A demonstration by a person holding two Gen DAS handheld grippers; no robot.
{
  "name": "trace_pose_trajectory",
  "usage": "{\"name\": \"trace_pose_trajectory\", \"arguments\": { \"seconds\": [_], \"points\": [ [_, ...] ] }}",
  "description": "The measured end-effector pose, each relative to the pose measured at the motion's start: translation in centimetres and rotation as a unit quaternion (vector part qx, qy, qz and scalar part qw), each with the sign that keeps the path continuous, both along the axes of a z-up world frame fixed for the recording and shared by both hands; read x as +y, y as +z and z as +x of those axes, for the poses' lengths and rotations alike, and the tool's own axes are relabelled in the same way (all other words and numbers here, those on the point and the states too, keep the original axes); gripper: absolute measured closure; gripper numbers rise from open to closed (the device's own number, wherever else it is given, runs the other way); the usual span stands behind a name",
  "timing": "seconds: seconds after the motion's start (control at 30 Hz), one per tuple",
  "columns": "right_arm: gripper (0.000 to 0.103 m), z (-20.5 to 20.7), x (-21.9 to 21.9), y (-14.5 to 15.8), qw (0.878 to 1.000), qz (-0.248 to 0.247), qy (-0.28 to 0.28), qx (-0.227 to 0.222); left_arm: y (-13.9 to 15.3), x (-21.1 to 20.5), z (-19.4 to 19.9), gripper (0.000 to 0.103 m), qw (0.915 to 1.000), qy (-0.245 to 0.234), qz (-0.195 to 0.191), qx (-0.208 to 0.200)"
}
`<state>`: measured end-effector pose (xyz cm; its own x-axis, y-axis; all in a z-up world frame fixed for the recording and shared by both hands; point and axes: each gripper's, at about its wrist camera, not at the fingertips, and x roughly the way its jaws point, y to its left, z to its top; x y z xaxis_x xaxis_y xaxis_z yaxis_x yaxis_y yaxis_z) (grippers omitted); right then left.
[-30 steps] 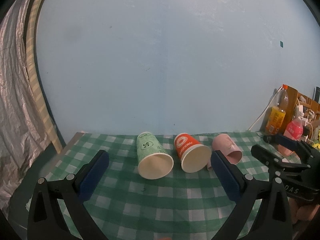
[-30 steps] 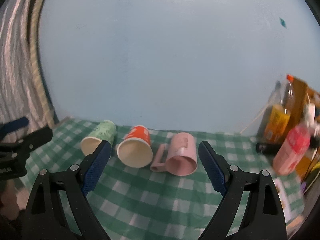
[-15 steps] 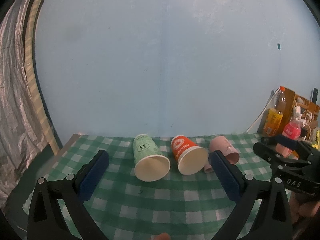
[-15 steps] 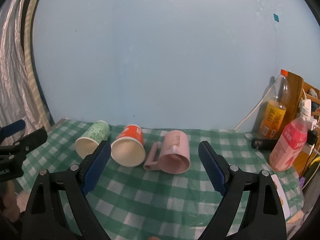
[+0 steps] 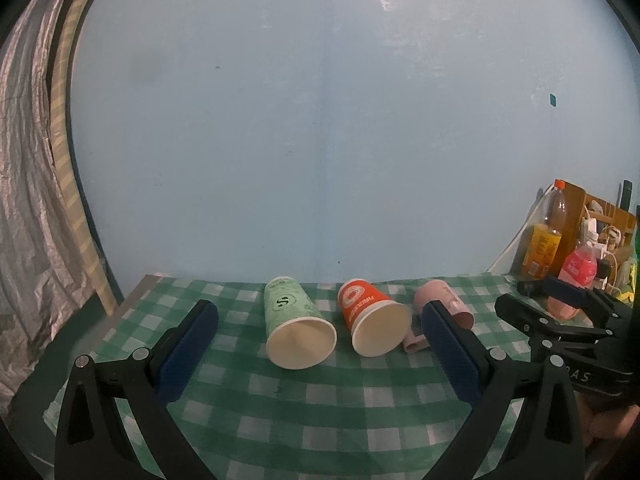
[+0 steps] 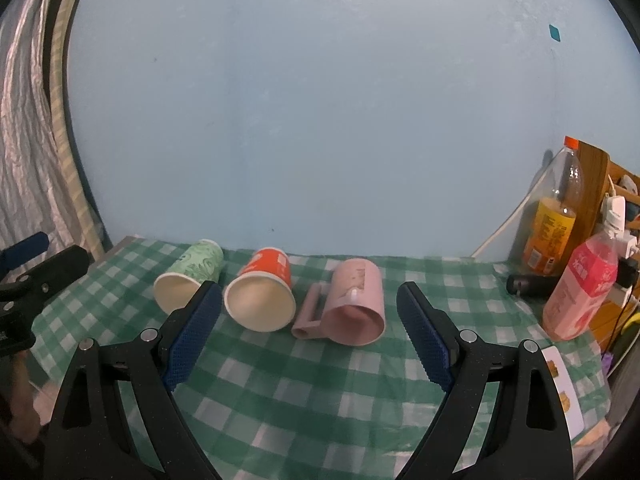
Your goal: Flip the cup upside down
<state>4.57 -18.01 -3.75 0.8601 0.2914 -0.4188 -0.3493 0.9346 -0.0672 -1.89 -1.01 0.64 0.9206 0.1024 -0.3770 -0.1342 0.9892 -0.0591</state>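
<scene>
Checkered desk point(image 6: 320, 380) under a blue wall; three cups lay sideways. Both tools gaped empty, the right tool point(image 6: 308, 328) best squeezing the pink mug point(image 6: 356, 304) at 12 o'clock mid-body.

Green cup point(image 5: 294, 328) and orange cup point(image 5: 372, 326) look like matt paper, the pink mug point(image 6: 354, 304) like smooth plastic. Checked tablecloth point(image 6: 320, 396) has a slight sheen. Gripper pads point(image 6: 424, 340) are rough, ribbed blue rubber on matt black plastic. Bottles point(image 6: 582, 292) are glossy plastic.

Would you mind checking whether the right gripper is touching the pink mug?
Apart: the right wrist view shows the right gripper open, checked cloth visible between its fingers and the pink mug.
</scene>
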Motion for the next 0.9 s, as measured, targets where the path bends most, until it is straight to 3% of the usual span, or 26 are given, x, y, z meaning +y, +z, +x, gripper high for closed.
{"name": "trace_pose_trajectory", "arguments": {
  "seconds": [0.5,0.73,0.9],
  "points": [
    [0.015,0.4,0.1,-0.4,1.0,0.001,0.002,0.01,-0.7,-0.1,0.8,0.001,0.9997,-0.01,-0.01,0.021],
    [0.015,1.6,-0.4,-0.6,0.999,0.014,0.006,0.032,-1.5,0.5,3.0,0.0,0.9971,-0.026,-0.037,0.062],
    [0.015,3.8,-0.9,-1.1,0.996,0.043,0.016,0.078,-2.0,0.7,5.7,0.0,0.9934,-0.027,-0.044,0.103]
  ]
}}
